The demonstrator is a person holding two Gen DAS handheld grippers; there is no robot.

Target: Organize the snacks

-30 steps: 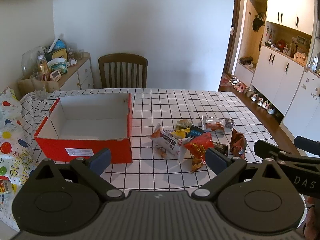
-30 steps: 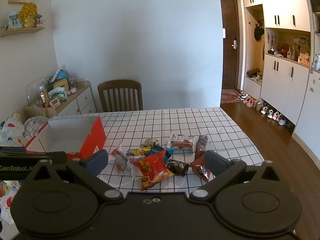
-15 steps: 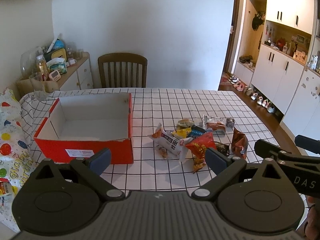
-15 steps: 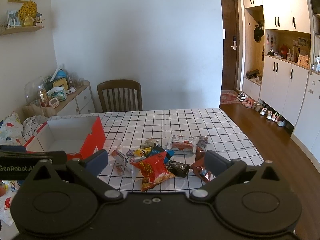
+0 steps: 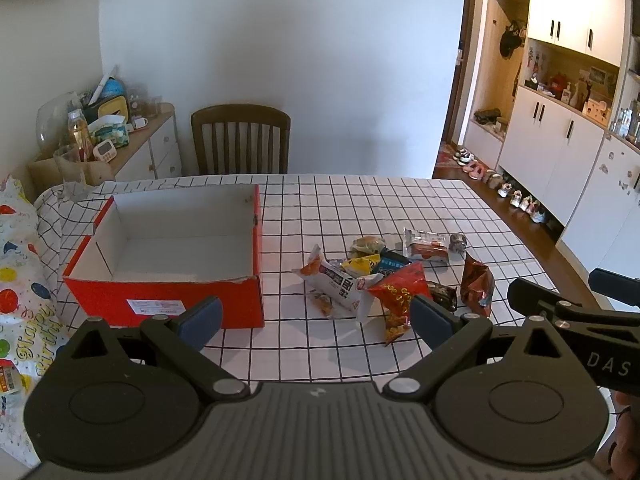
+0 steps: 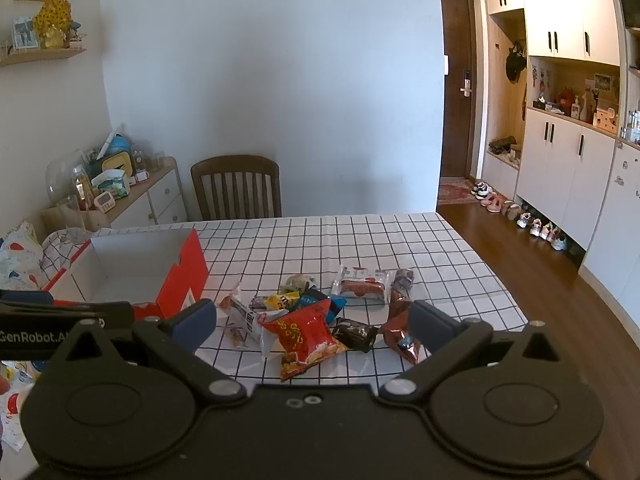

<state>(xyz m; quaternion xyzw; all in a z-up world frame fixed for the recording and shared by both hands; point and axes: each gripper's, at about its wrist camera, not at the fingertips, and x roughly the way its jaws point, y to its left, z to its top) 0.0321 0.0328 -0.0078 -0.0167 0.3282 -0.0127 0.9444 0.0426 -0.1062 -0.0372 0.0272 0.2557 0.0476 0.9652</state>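
Surface [image 5: 360, 200], under a checked cloth: carrying everything, far edge meeting a wooden chair [image 5: 240, 136].

Red box [image 5: 168, 300], open-topped and white inside: sitting toward the left edge of the surface, holding nothing visible, mouth upward; apparently standing ready as the container for the snacks.

Snack pile [image 5: 384, 276]: lying loose near the middle of the surface, toward the near edge, well clear of the box's right wall. None yet boxed; task judged to be at its very start.
- White printed packet [image 5: 340, 282]: lying on the left side of the pile, nearest the box.
- Red crisp bag [image 6: 308, 330]: lying on the near side of the pile, overlapping the white packet.
- Clear-wrapped sausage pack [image 6: 362, 285]: lying at the far side.
- Dark red pouch [image 6: 400, 326]: lying at the right side, beside a small dark wrapper [image 6: 354, 332].
- Yellow and blue packets [image 5: 372, 264]: sitting tucked in the middle of the pile.

Left tongs [image 5: 316, 314]: hovering short of the near edge, spread wide, gripping nothing, facing between box and pile.

Right tongs [image 6: 312, 316]: hovering likewise, spread wide and gripping nothing, framing the pile; seemingly lining up for a first pick.
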